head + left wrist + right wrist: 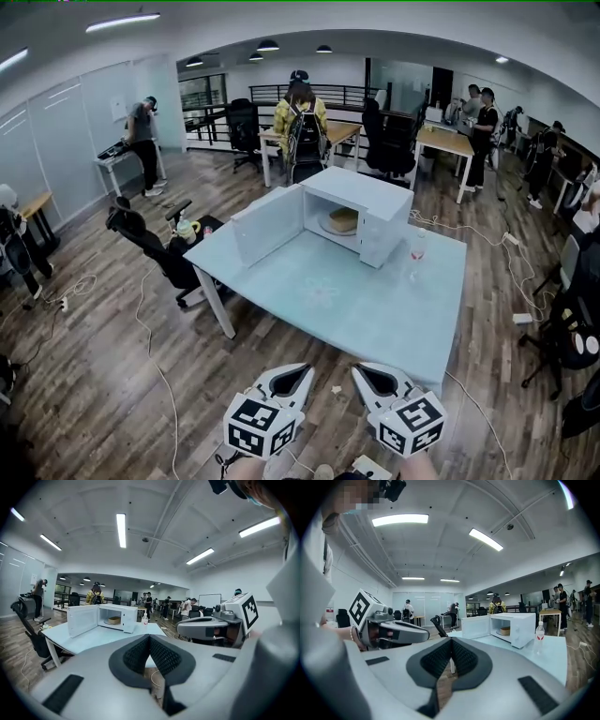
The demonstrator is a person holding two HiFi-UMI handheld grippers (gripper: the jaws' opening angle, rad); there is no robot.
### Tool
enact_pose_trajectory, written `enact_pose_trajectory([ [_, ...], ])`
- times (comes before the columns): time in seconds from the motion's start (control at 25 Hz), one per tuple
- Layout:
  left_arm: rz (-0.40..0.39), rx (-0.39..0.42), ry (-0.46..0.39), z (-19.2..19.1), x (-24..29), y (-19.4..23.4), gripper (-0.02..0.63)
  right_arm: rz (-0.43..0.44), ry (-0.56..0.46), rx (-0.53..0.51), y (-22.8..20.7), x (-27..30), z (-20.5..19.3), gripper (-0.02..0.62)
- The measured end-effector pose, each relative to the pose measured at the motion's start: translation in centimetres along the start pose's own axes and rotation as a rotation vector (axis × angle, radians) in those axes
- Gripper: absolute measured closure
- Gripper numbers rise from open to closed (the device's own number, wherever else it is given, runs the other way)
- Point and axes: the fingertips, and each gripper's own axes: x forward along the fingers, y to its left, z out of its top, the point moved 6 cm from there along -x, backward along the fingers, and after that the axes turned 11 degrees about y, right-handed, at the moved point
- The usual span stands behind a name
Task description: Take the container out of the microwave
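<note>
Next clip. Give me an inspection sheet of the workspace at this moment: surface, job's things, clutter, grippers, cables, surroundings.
Surface: pale blue table, mostly bare.
Job's things: white microwave on the table, its door swung open; container inside it.
Clutter: one bottle standing on the table, right of the microwave.
Grippers: left gripper and right gripper both shut, empty, over the floor short of the table.
Cables: white cable trails on the floor left of the table; another at the right.
Surroundings: black chair at the table's left corner; person with a backpack at a desk behind.
</note>
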Motion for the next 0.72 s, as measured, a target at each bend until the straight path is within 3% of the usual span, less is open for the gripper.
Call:
enact_pose_trajectory([
  [0.24, 0.019, -0.005, 0.033, 0.3, 2.6, 0.6, 0.594, 0.025, -0.014, 0.054, -2.6, 1.7, -0.1, 0.586],
  [0.48, 0.010, -0.014, 0.059, 0.4, 4.8, 1.6, 0.594, 0.070, 0.046, 0.087, -3.1, 4.5, -2.1, 0.586],
  [0.72, -0.035, -0.008, 0.083, 1.2, 7.9, 5.1, 0.594, 0.013, 0.027, 0.121, -6.0, 7.8, -0.8, 0.586],
])
